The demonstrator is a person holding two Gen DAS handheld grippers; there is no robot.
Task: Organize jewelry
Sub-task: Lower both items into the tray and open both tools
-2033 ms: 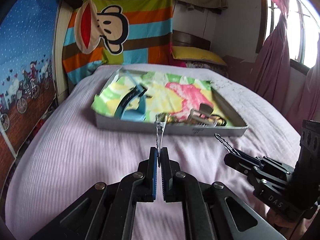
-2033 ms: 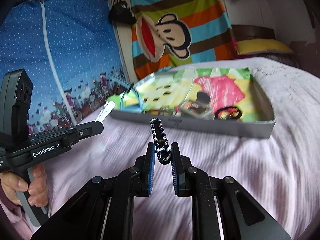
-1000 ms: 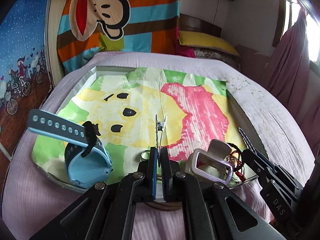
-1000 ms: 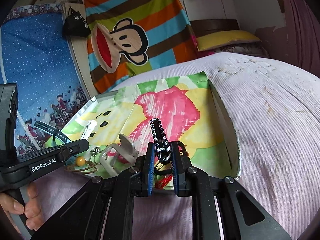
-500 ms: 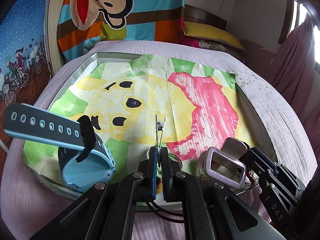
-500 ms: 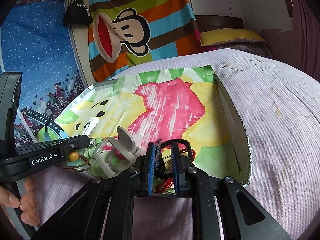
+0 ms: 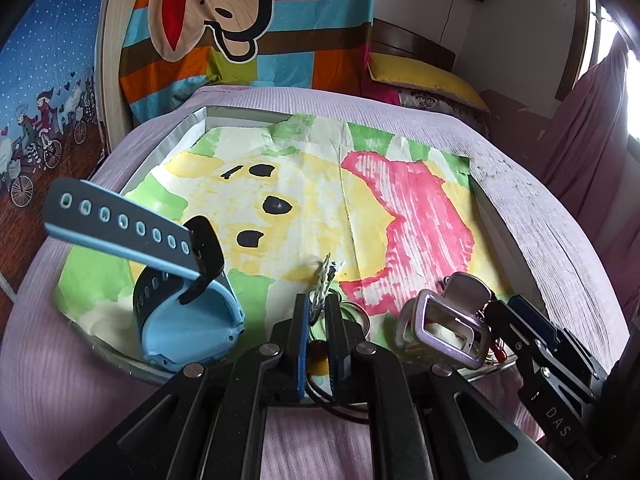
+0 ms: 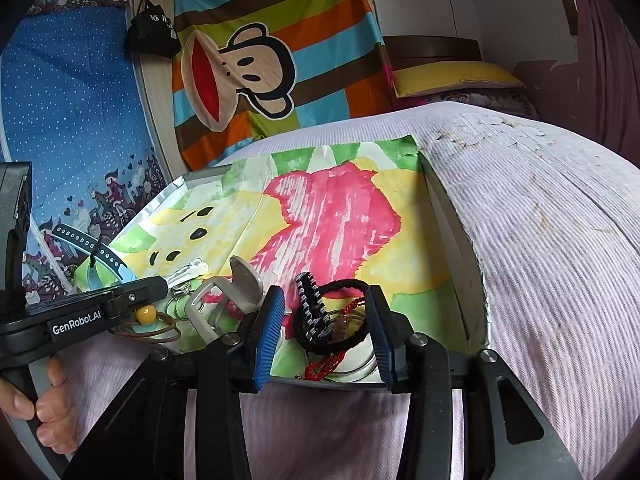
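A grey tray [image 7: 236, 111] lined with a bright painted sheet lies on the bed. In the left wrist view my left gripper [image 7: 319, 304] is slightly open over the tray's near edge. A thin silver hair clip [image 7: 325, 276] is blurred and tilted at its tips. In the right wrist view that silver clip [image 8: 188, 271] is just beyond the left gripper [image 8: 158, 286]. My right gripper [image 8: 325, 304] is wide open. Between its pads a black-and-white beaded clip [image 8: 314, 308] rests on a black hair band [image 8: 348, 284], loose in the tray's near right corner.
In the tray's near left corner sits a blue watch [image 7: 188, 320] with its strap sticking up. A silver-lilac claw clip [image 7: 444, 324], metal rings, an orange bead [image 8: 145, 313] on a brown cord and a red cord crowd the near edge. A hand [image 8: 44, 396] holds the left gripper. Lilac bedsheet [image 8: 540, 220] surrounds the tray.
Both grippers moved forward over the tray's near edge and lowered. The right gripper opened wide and let go of the beaded clip. The left jaws parted and the silver clip tilted.
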